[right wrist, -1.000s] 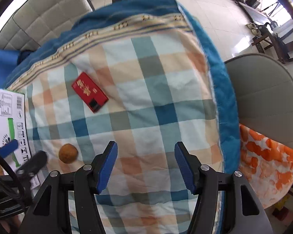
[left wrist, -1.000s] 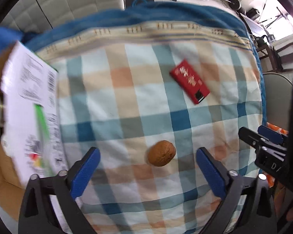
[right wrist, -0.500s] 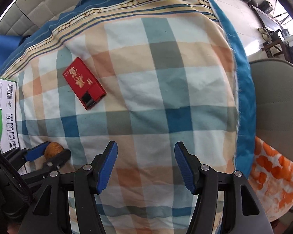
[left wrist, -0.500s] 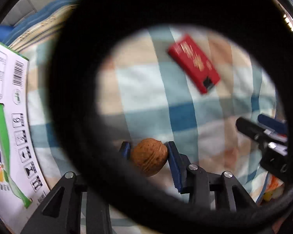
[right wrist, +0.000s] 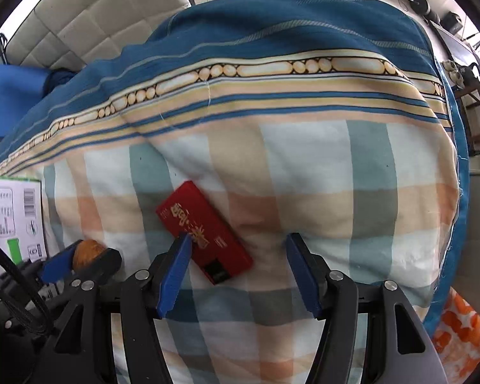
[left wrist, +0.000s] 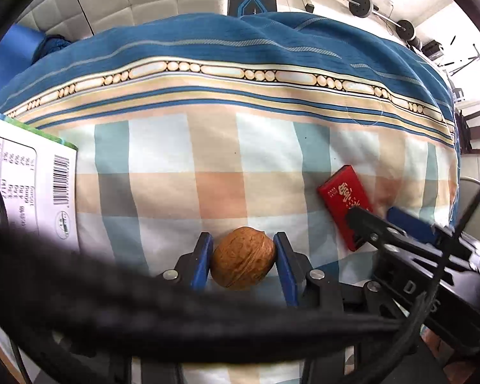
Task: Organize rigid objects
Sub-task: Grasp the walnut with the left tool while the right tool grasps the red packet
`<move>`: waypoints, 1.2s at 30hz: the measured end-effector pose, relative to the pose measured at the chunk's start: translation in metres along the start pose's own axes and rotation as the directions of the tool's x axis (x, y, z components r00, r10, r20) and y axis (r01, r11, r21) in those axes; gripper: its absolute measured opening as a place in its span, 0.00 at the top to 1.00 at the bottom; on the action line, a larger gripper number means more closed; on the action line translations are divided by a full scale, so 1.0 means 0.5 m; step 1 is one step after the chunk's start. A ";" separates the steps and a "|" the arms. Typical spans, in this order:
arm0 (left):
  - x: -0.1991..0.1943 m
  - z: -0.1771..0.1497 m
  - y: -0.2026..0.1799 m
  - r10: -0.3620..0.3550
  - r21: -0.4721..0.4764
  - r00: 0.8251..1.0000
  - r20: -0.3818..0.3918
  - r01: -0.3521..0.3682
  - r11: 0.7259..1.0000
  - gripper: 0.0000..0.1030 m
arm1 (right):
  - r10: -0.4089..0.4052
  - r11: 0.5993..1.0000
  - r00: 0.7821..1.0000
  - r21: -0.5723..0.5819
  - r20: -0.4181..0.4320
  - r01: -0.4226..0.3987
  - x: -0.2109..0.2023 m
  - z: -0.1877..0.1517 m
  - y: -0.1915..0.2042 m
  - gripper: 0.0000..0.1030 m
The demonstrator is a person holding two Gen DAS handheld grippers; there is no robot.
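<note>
One brown, wrinkled walnut [left wrist: 243,257] is clamped in the left gripper [left wrist: 243,260] above the checked cloth [left wrist: 182,192]; one flat red box [right wrist: 204,243] lies between the right gripper's [right wrist: 236,252] parted, slightly narrowing jaws, unpressed.

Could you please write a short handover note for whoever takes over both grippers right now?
Left gripper: jaws shut on the round brown walnut, just above or on the checked cloth.
Right gripper: jaws open and just closing a little, one blue pad over the edge of the flat red rectangular box, no grip yet.
White printed carton lies at the cloth's left edge.
Done: walnut gripped.
Left: grasp the red box, put both away.
</note>
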State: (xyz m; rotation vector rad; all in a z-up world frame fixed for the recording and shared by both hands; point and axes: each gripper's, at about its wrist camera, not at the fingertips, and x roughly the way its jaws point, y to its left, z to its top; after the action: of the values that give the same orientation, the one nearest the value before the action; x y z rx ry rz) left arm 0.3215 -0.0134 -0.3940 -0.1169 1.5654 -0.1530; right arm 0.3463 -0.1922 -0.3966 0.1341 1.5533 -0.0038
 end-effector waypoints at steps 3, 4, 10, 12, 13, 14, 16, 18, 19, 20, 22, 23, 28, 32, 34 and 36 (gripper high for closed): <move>0.009 -0.003 0.001 -0.013 -0.002 1.000 -0.020 0.013 1.000 0.61 | 0.032 0.999 0.998 0.028 -0.052 -0.030 -0.003 -0.004 -0.020 0.72; 0.007 0.000 0.004 -0.013 -0.001 1.000 -0.018 0.013 1.000 0.61 | 0.036 0.999 0.996 0.035 -0.080 -0.034 -0.006 -0.009 -0.018 0.72; 0.010 -0.011 -0.002 0.005 0.030 1.000 -0.002 -0.005 1.000 0.64 | 0.094 0.995 0.994 -0.025 -0.053 -0.096 0.009 -0.007 -0.011 0.55; 0.006 -0.021 0.000 0.019 0.046 1.000 0.005 -0.019 0.999 0.65 | 0.101 0.995 0.993 -0.014 -0.068 -0.102 0.008 0.000 -0.014 0.56; 0.004 -0.023 0.001 0.022 0.052 1.000 0.004 -0.022 0.998 0.65 | 0.109 0.994 0.990 0.001 -0.087 -0.109 0.008 0.004 -0.017 0.59; 0.002 -0.029 -0.002 0.024 0.058 1.000 0.002 -0.024 0.998 0.65 | 0.104 0.995 0.989 0.003 -0.105 -0.104 0.011 0.008 -0.020 0.61; 0.001 -0.053 -0.019 0.021 0.066 1.000 0.000 -0.021 0.998 0.65 | 0.099 0.995 0.987 0.012 -0.126 -0.098 0.012 0.003 -0.030 0.73; 0.010 -0.075 -0.035 0.014 0.076 1.000 -0.005 -0.014 0.997 0.65 | 0.120 0.993 0.979 0.028 -0.162 -0.117 0.016 -0.017 -0.044 0.80; 0.009 -0.083 -0.039 0.010 0.080 1.000 -0.007 -0.010 0.997 0.65 | 0.149 0.988 0.972 0.056 -0.179 -0.142 0.017 -0.042 -0.062 0.82; 0.007 -0.094 -0.043 0.005 0.086 1.000 -0.007 -0.005 0.996 0.65 | 0.161 0.986 0.968 0.073 -0.191 -0.149 0.013 -0.050 -0.074 0.82; 0.005 -0.113 -0.046 0.000 0.089 1.000 -0.005 0.001 0.996 0.65 | 0.145 0.988 0.965 0.081 -0.217 -0.130 0.011 -0.077 -0.101 0.83; 0.004 -0.121 -0.046 -0.002 0.087 1.000 -0.006 0.003 0.996 0.65 | 0.150 0.988 0.968 0.072 -0.199 -0.138 0.003 -0.085 -0.106 0.83; -0.006 -0.145 -0.037 -0.001 0.067 1.000 0.005 0.000 0.998 0.65 | 0.113 0.992 0.987 0.068 -0.111 -0.106 -0.027 -0.095 -0.103 0.65; -0.004 -0.147 -0.036 -0.010 0.051 1.000 0.004 0.010 0.999 0.66 | 0.096 0.984 0.987 0.161 -0.128 -0.075 -0.017 -0.086 -0.108 0.45; 0.002 -0.132 -0.030 -0.012 0.046 1.000 0.001 0.012 0.999 0.66 | 0.145 0.964 0.980 0.244 -0.137 -0.108 -0.012 -0.082 -0.143 0.45; 0.010 -0.117 -0.027 -0.012 0.033 1.000 -0.003 0.013 0.999 0.66 | 0.173 0.944 0.978 0.303 -0.115 -0.131 -0.007 -0.083 -0.158 0.45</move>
State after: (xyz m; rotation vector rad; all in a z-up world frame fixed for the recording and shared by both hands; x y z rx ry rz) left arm 0.2626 -0.0262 -0.3966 -0.1005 1.5648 -0.1888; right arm 0.2982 -0.2674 -0.4003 0.5003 1.6729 -0.1058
